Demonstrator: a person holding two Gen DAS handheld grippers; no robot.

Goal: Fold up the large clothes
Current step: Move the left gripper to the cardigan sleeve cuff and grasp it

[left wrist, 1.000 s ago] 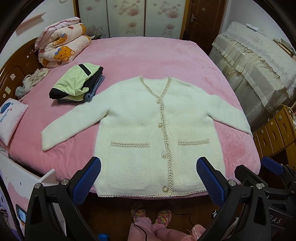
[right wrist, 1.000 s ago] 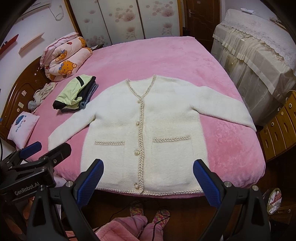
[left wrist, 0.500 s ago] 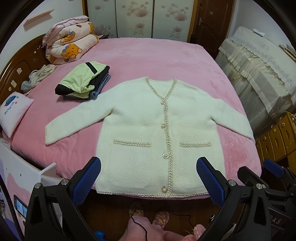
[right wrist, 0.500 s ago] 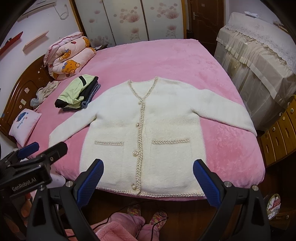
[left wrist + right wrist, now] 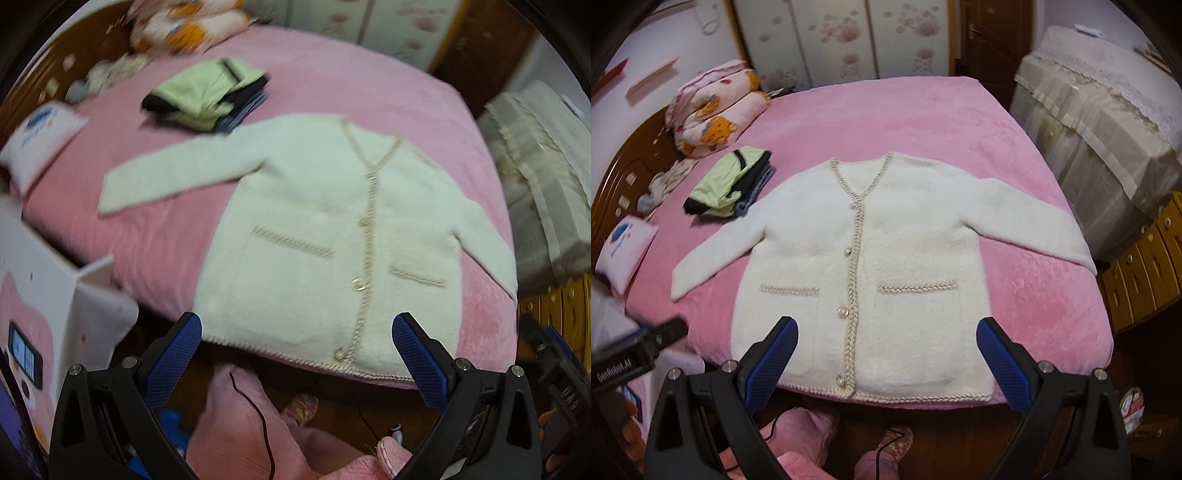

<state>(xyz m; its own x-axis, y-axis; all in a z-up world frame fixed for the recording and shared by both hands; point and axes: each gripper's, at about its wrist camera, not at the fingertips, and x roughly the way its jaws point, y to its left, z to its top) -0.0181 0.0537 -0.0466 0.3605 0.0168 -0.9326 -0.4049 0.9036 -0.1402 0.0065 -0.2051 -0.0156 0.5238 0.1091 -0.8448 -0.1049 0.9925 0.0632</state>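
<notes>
- A cream cardigan (image 5: 886,258) lies flat and face up on a pink bed (image 5: 886,122), buttoned down the front, with braided trim along the neckline, the front edge, the hem and the two pocket tops.
- Its hem lies along the near edge of the bed; both sleeves are spread out and angled down to either side, the right-hand one reaching the bed's side edge.
- The left tool (image 5: 297,354) hangs in front of the hem, apart from the cloth, its blue-padded fingers (image 5: 173,358) spread wide and gripping nothing. This view is tilted and blurred.
- The right tool (image 5: 886,363) is also wide apart and empty, poised over the lower front of the cardigan near the hem; whether its pads brush the cloth cannot be told.
- In the right wrist view the left tool's black body shows at the lower left edge.
- A pile of folded clothes (image 5: 731,186), pale green on top with dark pieces below, sits on the bed just beside the left-hand sleeve.
- A rolled quilt with a bear print (image 5: 716,114) rests at the far left corner of the bed, against a wooden headboard (image 5: 631,158).
- A small white pillow (image 5: 626,249) lies at the left edge of the bed.
- Furniture draped in a beige lace-edged cover (image 5: 1108,107) stands to the right of the bed.
- The person's pink trousers (image 5: 805,439) and patterned slippers (image 5: 895,441) show below, between the right tool's fingers.
</notes>
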